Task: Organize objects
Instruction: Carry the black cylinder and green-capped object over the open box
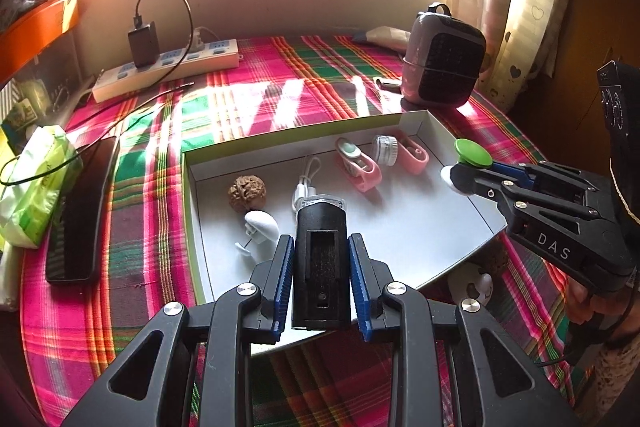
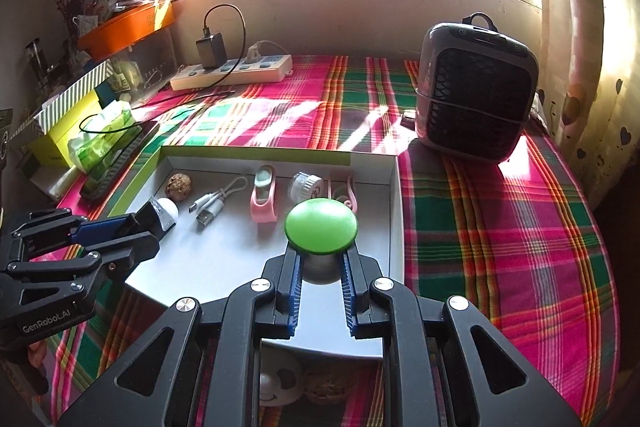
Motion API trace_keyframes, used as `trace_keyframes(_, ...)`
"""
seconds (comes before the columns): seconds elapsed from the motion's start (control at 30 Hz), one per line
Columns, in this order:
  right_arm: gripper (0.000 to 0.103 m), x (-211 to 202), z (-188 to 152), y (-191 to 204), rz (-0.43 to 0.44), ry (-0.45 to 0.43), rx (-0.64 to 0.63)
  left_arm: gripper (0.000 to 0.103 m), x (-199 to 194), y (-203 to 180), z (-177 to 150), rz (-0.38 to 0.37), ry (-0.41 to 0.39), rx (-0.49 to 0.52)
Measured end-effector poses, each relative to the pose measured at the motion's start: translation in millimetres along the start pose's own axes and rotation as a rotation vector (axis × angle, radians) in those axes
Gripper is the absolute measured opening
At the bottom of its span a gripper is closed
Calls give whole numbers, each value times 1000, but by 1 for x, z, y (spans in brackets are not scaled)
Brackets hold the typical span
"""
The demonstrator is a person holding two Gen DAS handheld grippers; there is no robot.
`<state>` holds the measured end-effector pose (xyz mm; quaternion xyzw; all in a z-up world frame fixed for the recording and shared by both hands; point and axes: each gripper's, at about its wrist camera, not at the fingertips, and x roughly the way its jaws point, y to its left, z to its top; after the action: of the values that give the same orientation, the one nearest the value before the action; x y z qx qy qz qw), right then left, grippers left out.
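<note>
a shallow white cardboard box with a green outer rim (image 1: 424, 123) (image 2: 394, 195) lay on the table covered with a pink, green and red plaid cloth (image 1: 256, 95) (image 2: 500, 227), its near edge just under both tools and its far wall low. the right half of the box floor was bare, and a wide strip of cloth lay free to the right of the box, up to the grey and black portable fan (image 1: 442, 61) (image 2: 476, 95) at the far right. inside the box there were one brown wrinkled walnut (image 1: 247, 190) (image 2: 179, 187), one white usb cable (image 1: 305, 183) (image 2: 212, 209), two pink plastic clips (image 1: 358, 163) (image 2: 263, 197), one small clear round jar (image 1: 384, 149) (image 2: 306, 186) and one white plastic piece with a thin stem (image 1: 260, 227). outside the box, by its near edge, lay one more walnut (image 2: 326, 385) and one white round toy with a smiling face (image 1: 472, 285) (image 2: 280, 383). the left gripper (image 1: 322, 267) (image 2: 158, 217) had its jaws partly apart and clamped on a black rectangular device with a clear tip (image 1: 320, 259), held over the near left part of the box. the right gripper (image 2: 322, 263) (image 1: 460, 179) had its jaws clenched on the white stem of a green-capped mushroom-shaped object (image 2: 321, 225) (image 1: 473, 153), held over the box's right side. a white power strip (image 1: 168, 71) (image 2: 232, 71) and a black phone (image 1: 80, 207) lay to the left, well apart from the box.
</note>
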<state>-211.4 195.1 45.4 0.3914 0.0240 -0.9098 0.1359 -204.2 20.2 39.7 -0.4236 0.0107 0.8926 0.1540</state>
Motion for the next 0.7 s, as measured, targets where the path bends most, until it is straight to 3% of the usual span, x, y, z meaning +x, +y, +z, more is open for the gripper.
trace_keyframes(0.7, 18, 28, 0, -4, -8, 56, -3, 25, 30, 10, 0, 34, 71, -16)
